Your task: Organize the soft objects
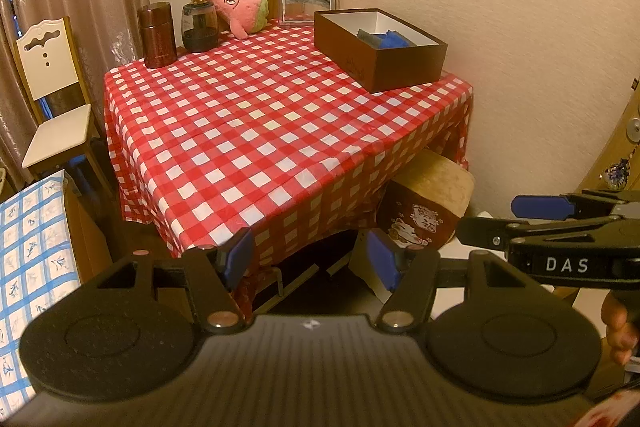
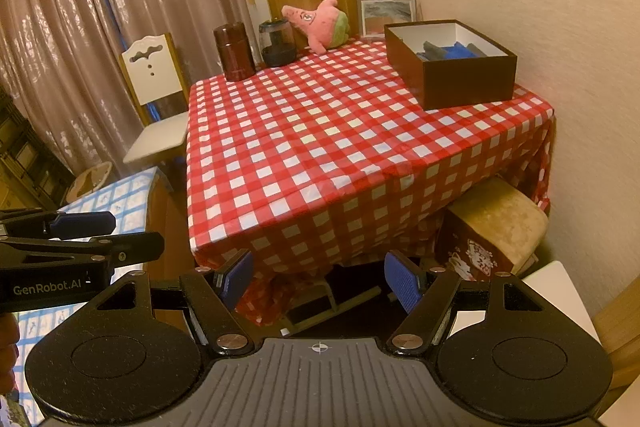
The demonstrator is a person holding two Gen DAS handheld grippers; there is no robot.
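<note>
Pink star-shaped plush toy (image 1: 239, 7) is sitting far-left on the red-checked tablecloth (image 1: 256, 131), left of the brown open box (image 1: 378, 47). Probably light and squashy; pinching its body should work. Left gripper (image 1: 308, 259) and right gripper (image 2: 318, 279) are hanging near the table edge, both wide open, gripping nothing.

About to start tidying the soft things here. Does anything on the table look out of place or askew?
The pink plush toy lies tipped on its side at the table's far edge, outside the brown box that already holds blue and grey fabric items. Nothing looks spilled or damaged.
</note>
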